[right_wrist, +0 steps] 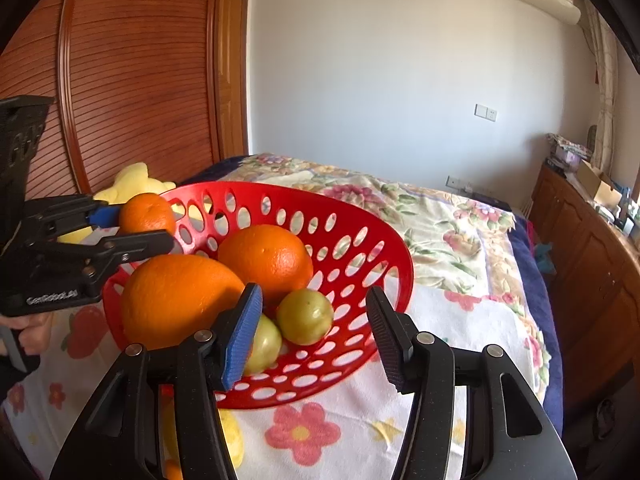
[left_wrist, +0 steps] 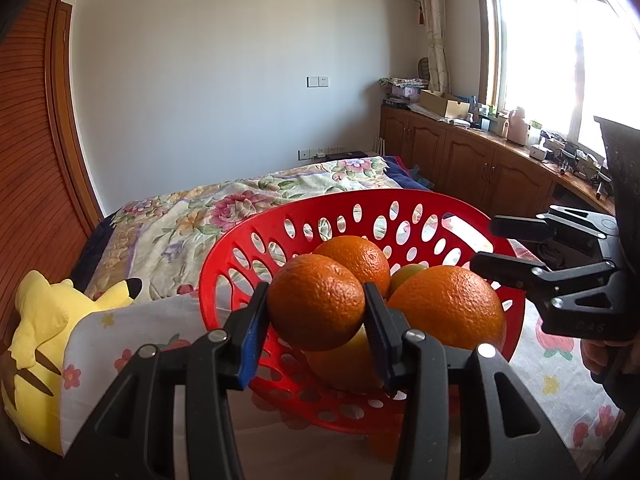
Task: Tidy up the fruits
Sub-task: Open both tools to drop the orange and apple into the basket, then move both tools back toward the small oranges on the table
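A red perforated basket (left_wrist: 256, 236) (right_wrist: 384, 248) sits on a flowered cloth on the bed. My left gripper (left_wrist: 316, 312) is shut on an orange (left_wrist: 316, 306) and holds it over the basket's near rim; the same held orange (right_wrist: 147, 213) shows at the left of the right wrist view. Inside the basket lie two large oranges (right_wrist: 266, 258) (right_wrist: 176, 300) and two small green fruits (right_wrist: 305, 316) (right_wrist: 266, 344). My right gripper (right_wrist: 314, 332) is open and empty just before the basket's near edge; it also shows in the left wrist view (left_wrist: 486, 246).
A yellow plush toy (left_wrist: 36, 344) lies left of the basket. A yellow fruit (right_wrist: 234, 436) lies on the cloth under my right gripper. A wooden wardrobe (right_wrist: 120, 80) stands behind the bed. Wooden cabinets (left_wrist: 472, 160) with clutter line the window wall.
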Tool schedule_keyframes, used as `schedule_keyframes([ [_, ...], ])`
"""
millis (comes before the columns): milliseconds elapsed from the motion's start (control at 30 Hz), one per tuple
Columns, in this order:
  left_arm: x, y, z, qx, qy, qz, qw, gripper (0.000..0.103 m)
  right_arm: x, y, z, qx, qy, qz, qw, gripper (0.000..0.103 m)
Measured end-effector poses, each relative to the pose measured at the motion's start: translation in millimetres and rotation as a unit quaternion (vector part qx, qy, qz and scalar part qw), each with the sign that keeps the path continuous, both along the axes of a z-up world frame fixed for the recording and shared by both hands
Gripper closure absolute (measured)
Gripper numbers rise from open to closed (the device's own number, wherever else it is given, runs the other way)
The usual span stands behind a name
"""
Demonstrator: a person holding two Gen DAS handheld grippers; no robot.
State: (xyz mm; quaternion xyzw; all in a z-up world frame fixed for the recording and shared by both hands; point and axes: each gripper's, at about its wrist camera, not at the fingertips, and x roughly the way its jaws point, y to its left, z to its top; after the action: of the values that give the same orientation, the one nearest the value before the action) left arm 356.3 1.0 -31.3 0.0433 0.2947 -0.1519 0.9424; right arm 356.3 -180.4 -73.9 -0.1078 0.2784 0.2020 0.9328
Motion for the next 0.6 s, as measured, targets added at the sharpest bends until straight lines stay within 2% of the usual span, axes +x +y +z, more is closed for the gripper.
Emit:
schedule_keyframes([
  [167, 5.6, -1.1, -3.3, 0.007, 0.004, 0.007, 0.9999, 0.058, -3.9, -0.7, 2.1, 0.006, -0.004, 0.000, 1.000, 0.045],
  [333, 5.8, 6.3, 0.2, -0.009, -0.001, 0.012, 0.9999, 0.056, -7.6, 0.8, 3.0, 0.004, -0.008, 0.006, 1.000, 0.045],
  [600, -13.9, 8.6, -0.7, -0.008, -0.008, 0.010, 0.9999, 0.053, -21.2, -1.0, 0.8, 0.010, -0.003, 0.006, 1.000, 0.045],
])
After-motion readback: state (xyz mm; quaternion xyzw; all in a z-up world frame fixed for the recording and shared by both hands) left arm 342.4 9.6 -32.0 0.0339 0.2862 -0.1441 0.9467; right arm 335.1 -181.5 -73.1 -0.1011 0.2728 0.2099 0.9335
